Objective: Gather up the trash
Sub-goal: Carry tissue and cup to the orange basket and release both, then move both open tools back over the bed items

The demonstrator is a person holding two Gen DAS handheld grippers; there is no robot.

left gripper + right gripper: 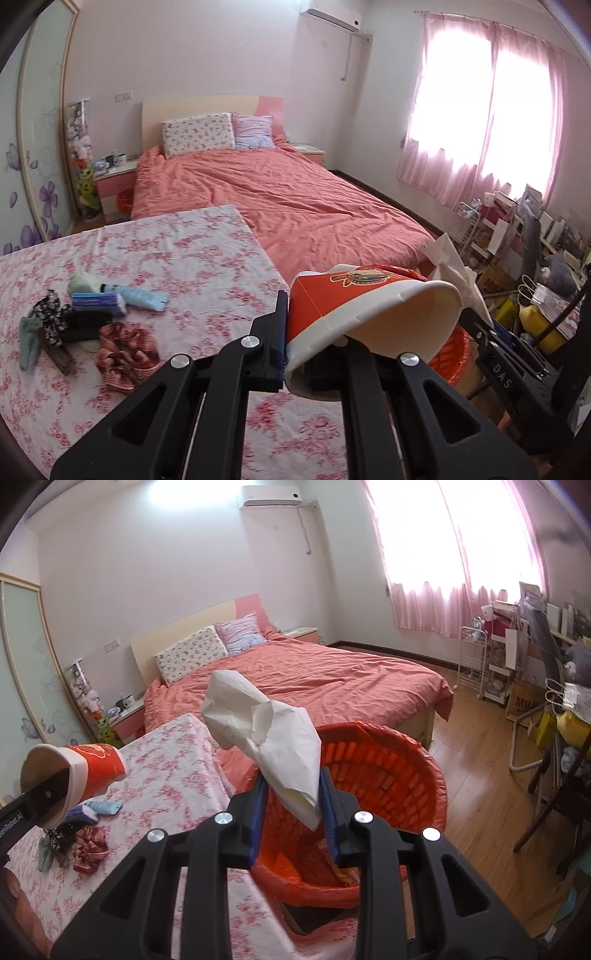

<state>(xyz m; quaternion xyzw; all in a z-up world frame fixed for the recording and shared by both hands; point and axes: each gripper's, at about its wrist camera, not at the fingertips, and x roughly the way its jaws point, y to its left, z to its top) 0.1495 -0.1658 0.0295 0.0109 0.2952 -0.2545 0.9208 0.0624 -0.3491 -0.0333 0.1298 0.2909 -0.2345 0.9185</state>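
Left claw: clamped on the wall of a red-and-white paper cup, one finger inside the mouth and one outside; pinching the thin rim wall lets the light cup be carried on its side without crushing it.
Right claw: closed on the lower end of a crumpled white paper sheet, which stands up between the blue pads; the loose upper part needs no support.
Orange plastic waste basket: lined with an orange bag, standing on the floor just beside the worktop's corner, directly under the right claw; the paper appears placed for release into it.
Cup position: above the worktop edge, near the basket rim, mouth towards the claw; judged next in line for the basket.
Worktop with pink floral cloth: carries a cluster of small cloth items, scrunchies and packets, well apart from both claws; whether any count as trash cannot be told.
Risk: the paper may catch on a pad when freed.
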